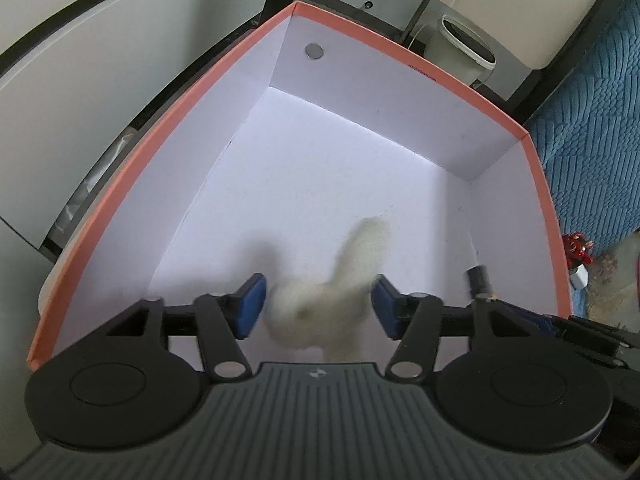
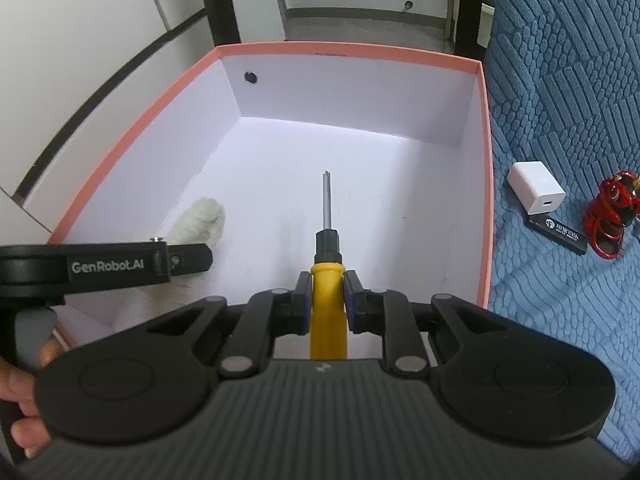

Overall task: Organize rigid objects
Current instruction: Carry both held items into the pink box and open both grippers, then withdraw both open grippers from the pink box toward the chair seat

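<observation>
A pink-rimmed box [image 1: 536,184] with a white inside sits on a blue textured cloth. My left gripper [image 1: 318,306] is open over the box's near left part, and a blurred white fluffy toy [image 1: 344,280] lies between and below its blue pads [image 1: 250,304]. The toy also shows in the right wrist view [image 2: 202,220], behind the left gripper's finger [image 2: 188,258]. My right gripper [image 2: 327,298] is shut on a yellow-handled screwdriver [image 2: 327,280], held over the box [image 2: 486,184] with its metal tip pointing away.
On the blue cloth [image 2: 560,100] right of the box lie a white charger cube [image 2: 536,192], a black flat stick [image 2: 560,232] and a red figurine [image 2: 610,212]. White cabinet panels stand left; a white bin [image 1: 466,48] stands beyond the box.
</observation>
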A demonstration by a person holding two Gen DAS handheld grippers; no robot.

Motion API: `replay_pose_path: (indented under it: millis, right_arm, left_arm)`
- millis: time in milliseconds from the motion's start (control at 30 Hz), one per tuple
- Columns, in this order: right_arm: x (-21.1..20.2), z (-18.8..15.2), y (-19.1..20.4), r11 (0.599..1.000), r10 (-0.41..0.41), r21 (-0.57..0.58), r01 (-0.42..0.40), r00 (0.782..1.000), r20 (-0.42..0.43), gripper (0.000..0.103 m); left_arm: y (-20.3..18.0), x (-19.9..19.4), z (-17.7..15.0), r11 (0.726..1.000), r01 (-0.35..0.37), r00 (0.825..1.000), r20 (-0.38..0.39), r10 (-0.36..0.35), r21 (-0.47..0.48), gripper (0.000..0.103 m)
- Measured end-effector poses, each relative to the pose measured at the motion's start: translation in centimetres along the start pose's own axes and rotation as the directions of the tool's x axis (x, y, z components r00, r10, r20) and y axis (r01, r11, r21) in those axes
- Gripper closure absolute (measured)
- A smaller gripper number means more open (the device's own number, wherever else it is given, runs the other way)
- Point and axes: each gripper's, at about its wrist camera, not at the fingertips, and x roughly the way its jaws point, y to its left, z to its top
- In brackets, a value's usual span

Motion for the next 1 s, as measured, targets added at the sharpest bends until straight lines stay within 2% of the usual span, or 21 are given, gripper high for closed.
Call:
replay_pose_path:
  millis: [67,467,1000]
  right_arm:
    - [-0.7,0.0,0.0,1.000,0.021,0.000,-0.021,1.000,0.005,0.075]
    - [-7.6,-2.3,-1.0,0.999,0.030,-0.026,-0.028,0.995,0.094,0.075]
    - [-18.6,-7.7,-6.2,0.999,-0.046,0.029,0.040,0.968,0.247,0.075]
  left_arm:
    - [-0.1,-0.8,0.0,1.000,0.003,1.000,0.011,-0.003,-0.003,0.035]
    - [-3.8,-7.4,-2.5,0.998,0.011,0.994,0.109,-0.017,0.057,0.035]
    - [-12.8,-15.9,-9.4,0.978,0.065,0.973,0.207,-0.106,0.196,0.035]
